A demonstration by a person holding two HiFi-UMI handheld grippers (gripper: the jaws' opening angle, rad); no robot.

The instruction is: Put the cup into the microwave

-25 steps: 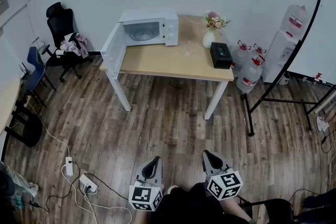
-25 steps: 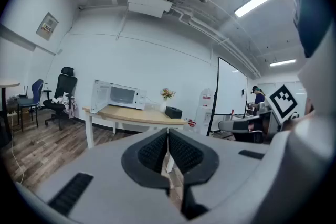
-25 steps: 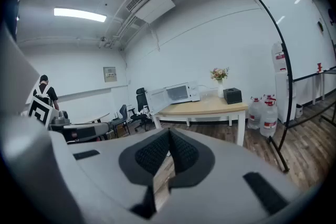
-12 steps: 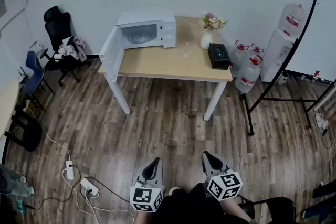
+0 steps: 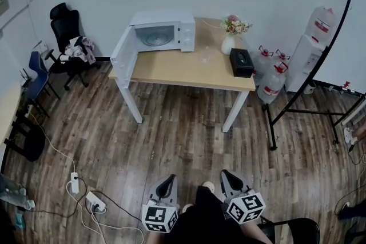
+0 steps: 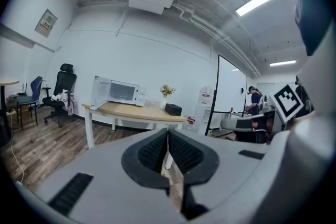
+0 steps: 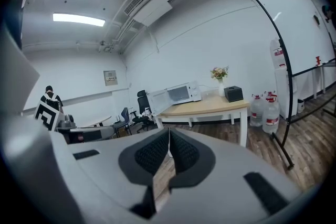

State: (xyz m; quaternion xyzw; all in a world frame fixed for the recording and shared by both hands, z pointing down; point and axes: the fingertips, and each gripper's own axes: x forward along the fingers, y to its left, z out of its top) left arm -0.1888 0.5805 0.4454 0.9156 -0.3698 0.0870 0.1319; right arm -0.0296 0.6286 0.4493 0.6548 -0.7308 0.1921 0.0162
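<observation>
In the head view the left gripper (image 5: 170,178) and the right gripper (image 5: 225,172) sit side by side at the bottom centre of the frame, above the wooden floor (image 5: 171,134) and well apart from the desk (image 5: 177,68) in the upper middle. Each gripper's own view shows its two dark ribbed pads pressed together at the tips with nothing between them, so both grippers are closed and empty. The cup (image 5: 204,56), a small clear one that shows only faintly, stands on the desk just to the lower right of the microwave (image 5: 163,31), between it and the black box (image 5: 241,61). The microwave stands at the back left of the desk top, and its door (image 5: 123,54) hangs wide open, swung out past the desk's left edge, so the cavity is in plain sight. A vase of flowers (image 5: 231,34) stands at the back right of the desk, just behind the black box. To the right of the desk, water bottles (image 5: 273,80) stand on the floor. A black office chair (image 5: 66,28) with clothes on its seat is at the upper left, and a power strip (image 5: 94,201) with trailing cables lies on the floor at the lower left.
</observation>
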